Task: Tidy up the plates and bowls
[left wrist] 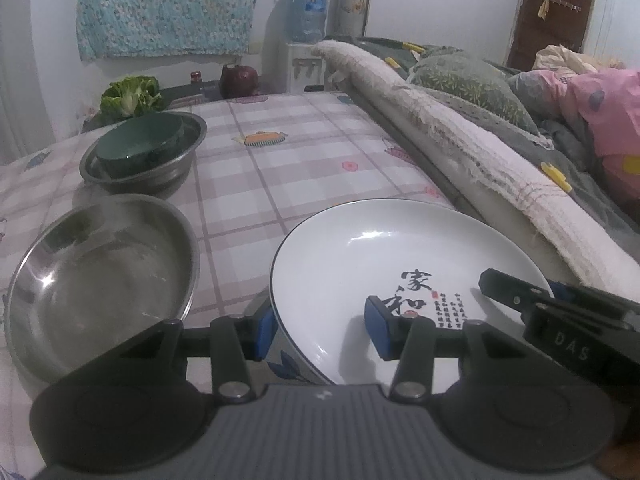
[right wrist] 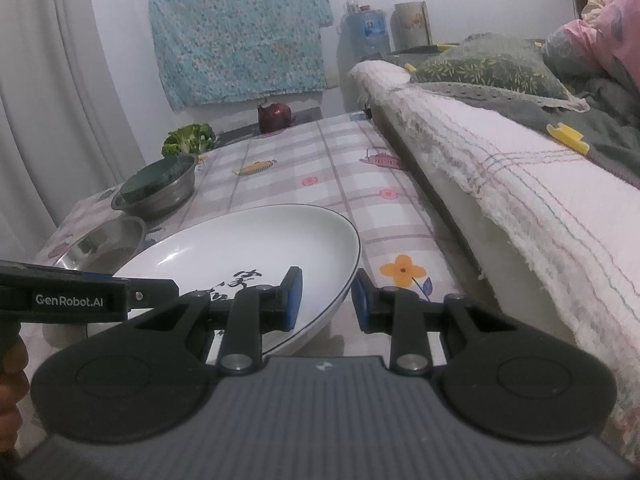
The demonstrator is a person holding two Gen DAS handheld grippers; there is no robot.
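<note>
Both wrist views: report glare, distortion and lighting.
Left wrist view: bright glints on the white plate and the empty steel bowl; dark fisheye corners, the bed edge bowed. Right wrist view: dim, flat light, softer highlight on the plate, the curtain curving at the frame's left edge.

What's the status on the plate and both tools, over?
Left tool and right tool both astride white plate rim, pads not visibly pressing. Plate on table. Empty steel bowl close left; nothing blocking.
</note>
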